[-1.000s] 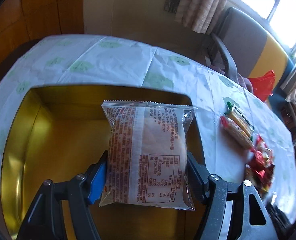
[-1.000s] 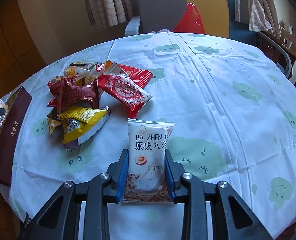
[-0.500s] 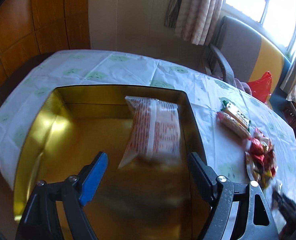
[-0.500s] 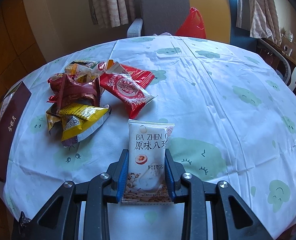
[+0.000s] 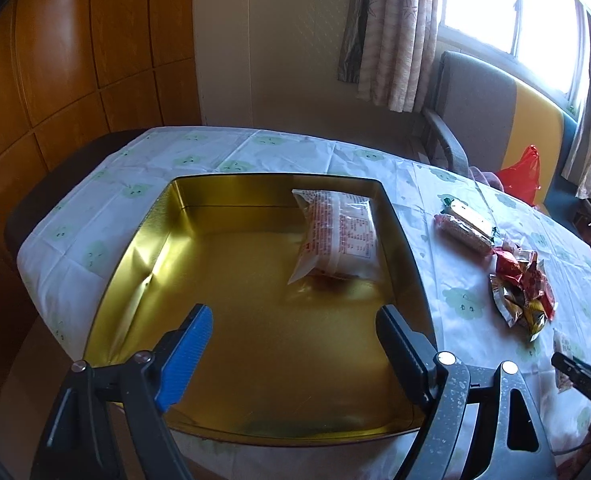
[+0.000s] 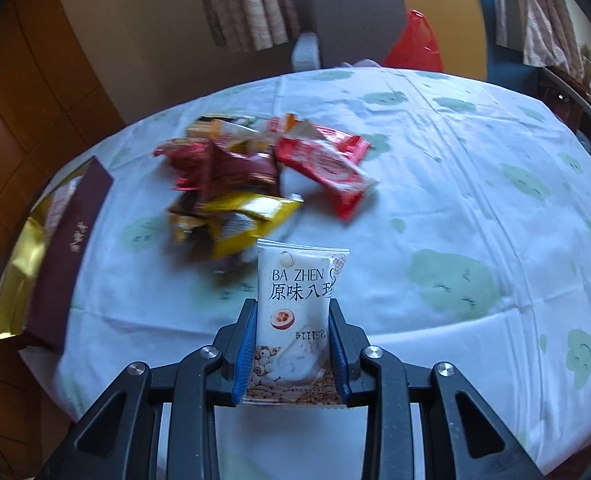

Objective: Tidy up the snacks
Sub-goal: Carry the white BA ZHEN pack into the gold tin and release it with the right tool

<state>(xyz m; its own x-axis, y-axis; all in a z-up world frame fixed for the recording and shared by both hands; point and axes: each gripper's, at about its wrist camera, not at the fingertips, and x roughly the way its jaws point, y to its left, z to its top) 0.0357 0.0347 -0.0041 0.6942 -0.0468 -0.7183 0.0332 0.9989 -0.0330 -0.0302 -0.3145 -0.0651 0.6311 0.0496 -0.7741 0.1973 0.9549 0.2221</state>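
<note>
the right gripper (image 6: 291, 354) clamped a white sealed snack packet (image 6: 295, 316) by its lower sides; it looked light, soft and crushable. the left gripper (image 5: 295, 344) hung wide apart, empty, above the gold rectangular metal tin (image 5: 135, 264) holding a clear red-printed pastry bag (image 5: 339, 240).

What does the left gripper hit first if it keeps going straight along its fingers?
Most likely the bare gold floor of the tin. The left gripper is open and empty, aimed down into it. The clear cake packet lies farther back and to the right, probably off that line, though depth is hard to judge.
</note>
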